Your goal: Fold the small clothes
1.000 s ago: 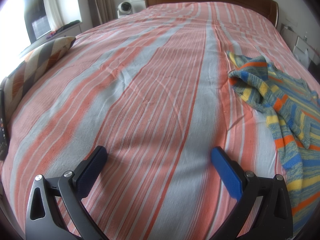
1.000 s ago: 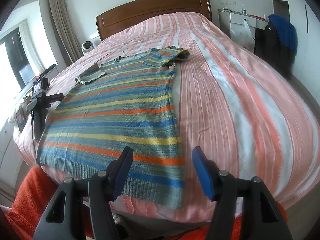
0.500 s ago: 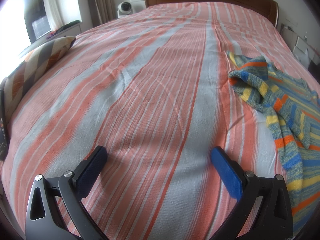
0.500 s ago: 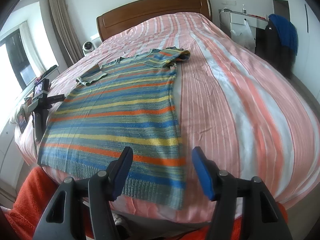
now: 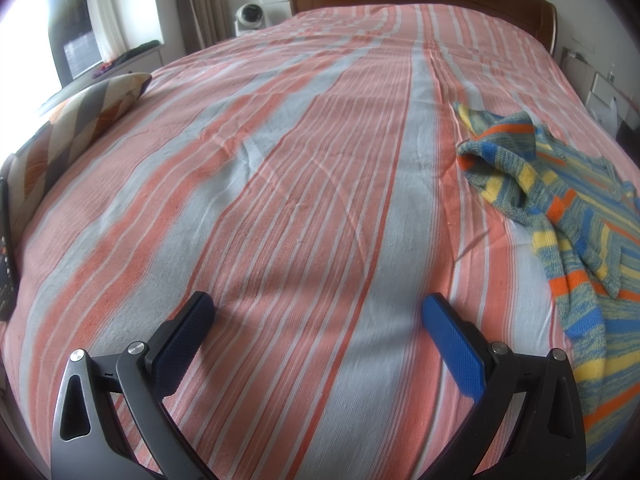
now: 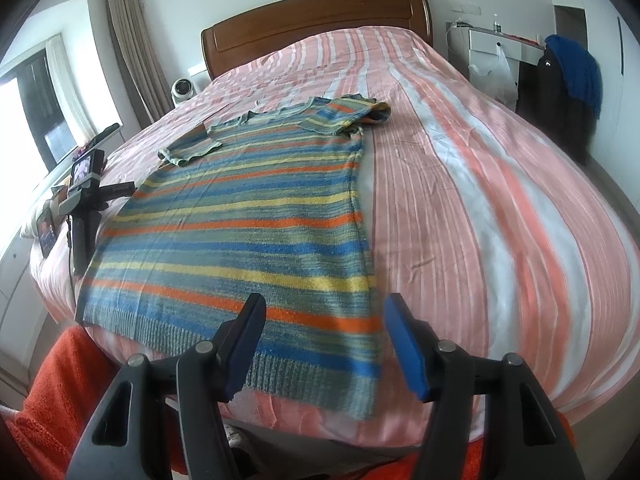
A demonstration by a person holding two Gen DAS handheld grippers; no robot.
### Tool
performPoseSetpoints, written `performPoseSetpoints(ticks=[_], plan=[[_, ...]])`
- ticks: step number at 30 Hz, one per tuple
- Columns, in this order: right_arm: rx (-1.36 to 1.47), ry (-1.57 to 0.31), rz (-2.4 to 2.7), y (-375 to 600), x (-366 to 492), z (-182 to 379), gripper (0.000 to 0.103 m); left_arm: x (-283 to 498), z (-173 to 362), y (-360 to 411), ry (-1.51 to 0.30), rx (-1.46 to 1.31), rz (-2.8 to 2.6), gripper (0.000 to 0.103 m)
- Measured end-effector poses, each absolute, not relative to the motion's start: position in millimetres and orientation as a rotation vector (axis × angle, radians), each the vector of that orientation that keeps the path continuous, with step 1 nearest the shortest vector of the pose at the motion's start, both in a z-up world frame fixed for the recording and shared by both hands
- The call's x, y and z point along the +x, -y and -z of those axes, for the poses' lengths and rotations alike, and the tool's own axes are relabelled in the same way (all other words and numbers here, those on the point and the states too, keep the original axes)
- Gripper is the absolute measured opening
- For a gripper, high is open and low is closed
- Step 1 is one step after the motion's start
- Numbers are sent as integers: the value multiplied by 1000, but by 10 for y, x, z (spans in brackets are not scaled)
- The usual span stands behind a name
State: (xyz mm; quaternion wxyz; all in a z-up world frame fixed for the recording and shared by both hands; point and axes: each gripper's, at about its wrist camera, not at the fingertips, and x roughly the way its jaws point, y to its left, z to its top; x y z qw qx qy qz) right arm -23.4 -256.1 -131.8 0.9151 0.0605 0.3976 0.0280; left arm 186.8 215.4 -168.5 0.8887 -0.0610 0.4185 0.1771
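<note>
A striped knit sweater [image 6: 248,224] in blue, yellow, orange and grey-green lies flat on the bed, hem toward me, both sleeves folded in near the top. My right gripper [image 6: 322,308] is open and empty, hovering just above the hem's right part. In the left wrist view the sweater's bunched sleeve and side [image 5: 560,208] lie at the right edge. My left gripper [image 5: 314,308] is open and empty over bare bedspread, left of the sweater. The other gripper [image 6: 86,192] lies on the bed left of the sweater in the right wrist view.
The bed has a pink, orange and grey striped spread [image 5: 280,200] and a wooden headboard [image 6: 316,24]. A patterned pillow [image 5: 80,124] lies at the left edge. A nightstand, a bag and dark clothes [image 6: 560,80] stand to the right. An orange cloth [image 6: 60,392] is below the bed's front edge.
My right gripper has drifted slightly forward and right along the sweater's hem. The left gripper has not moved.
</note>
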Motion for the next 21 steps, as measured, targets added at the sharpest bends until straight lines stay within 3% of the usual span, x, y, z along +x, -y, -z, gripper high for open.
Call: performPoseSetpoints(ticks=[21], plan=[[126, -838, -66, 2557, -215, 1364, 61, 1867, 1683, -2158, -870, -127, -368, 103]])
